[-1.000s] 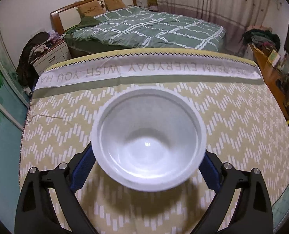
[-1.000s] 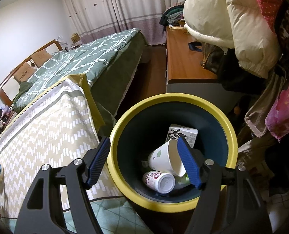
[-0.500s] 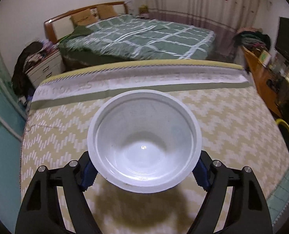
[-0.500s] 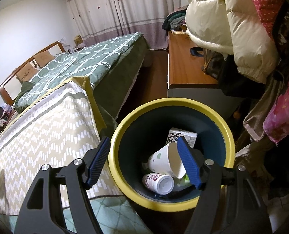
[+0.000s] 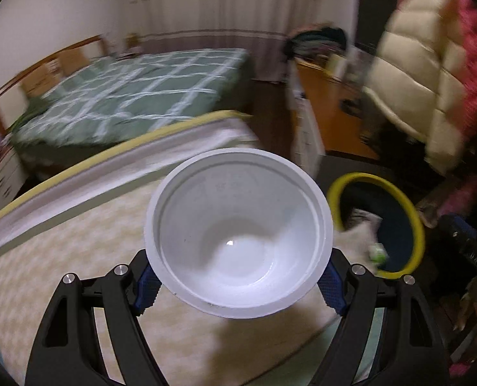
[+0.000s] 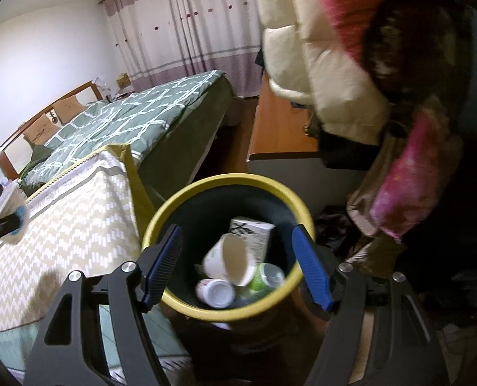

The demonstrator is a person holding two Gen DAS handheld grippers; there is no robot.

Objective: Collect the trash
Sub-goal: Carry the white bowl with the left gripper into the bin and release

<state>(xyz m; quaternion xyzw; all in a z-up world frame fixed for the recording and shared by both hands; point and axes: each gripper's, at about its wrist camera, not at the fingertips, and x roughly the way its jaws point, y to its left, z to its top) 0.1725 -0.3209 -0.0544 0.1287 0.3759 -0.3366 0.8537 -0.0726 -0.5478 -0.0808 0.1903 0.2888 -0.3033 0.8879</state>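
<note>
Carry step: left gripper (image 5: 238,284) clamped on an empty white bowl (image 5: 238,234), held above the zigzag-patterned tablecloth (image 5: 61,257) with the yellow-rimmed bin (image 6: 225,251) off to its right; next it must cross the table edge and let go over the bin's mouth. Right gripper (image 6: 235,263) hangs over the bin, jaws apart and holding nothing (squarely in the drop path, likely needs to clear). Paper cup (image 6: 227,259), carton (image 6: 251,233) and small pots already inside; hanging puffy coats (image 6: 319,74) crowd the far side.

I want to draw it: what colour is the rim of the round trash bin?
Yellow, around a dark blue inside; the round trash bin shows best in the right wrist view.
</note>
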